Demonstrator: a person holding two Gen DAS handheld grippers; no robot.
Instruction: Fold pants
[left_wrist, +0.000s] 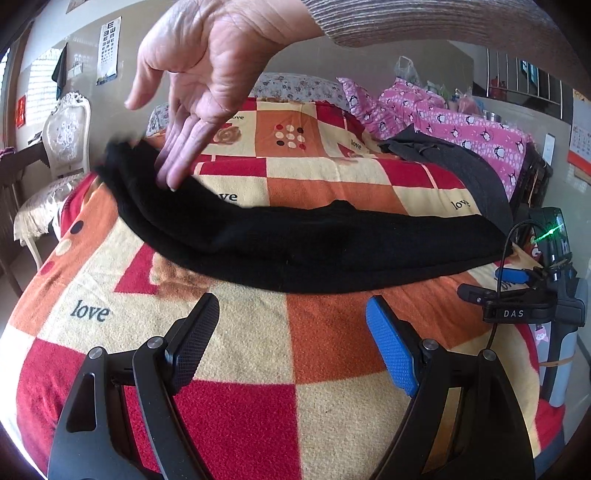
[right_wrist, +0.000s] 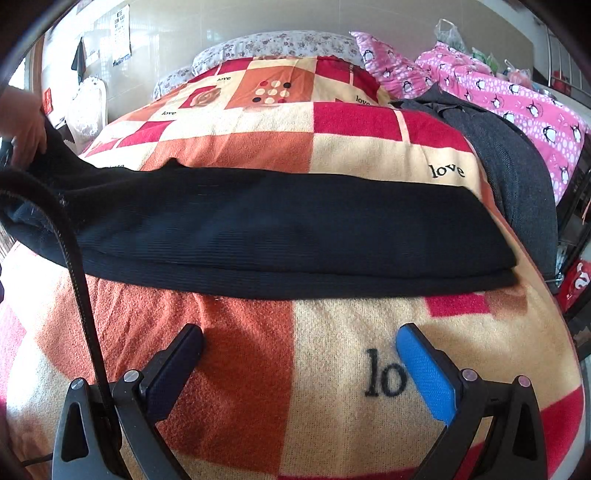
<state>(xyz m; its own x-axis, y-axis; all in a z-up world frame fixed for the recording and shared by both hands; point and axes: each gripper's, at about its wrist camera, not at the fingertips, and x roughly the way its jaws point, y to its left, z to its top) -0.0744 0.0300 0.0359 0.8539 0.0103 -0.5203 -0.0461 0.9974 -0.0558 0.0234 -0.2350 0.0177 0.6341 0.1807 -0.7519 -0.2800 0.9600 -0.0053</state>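
Pants (right_wrist: 258, 221) flat on blanket (right_wrist: 332, 369), beyond open hand-held grippers.

— Where is the left wrist camera looking from?
— Low over the checked blanket (left_wrist: 258, 350), facing the bed's head.
— And the right wrist one?
— Sitting close beside it, facing likewise; both are sharing the black pants (left_wrist: 295, 247) (right_wrist: 277, 229) and pink bedding (left_wrist: 461, 125) (right_wrist: 498, 96).
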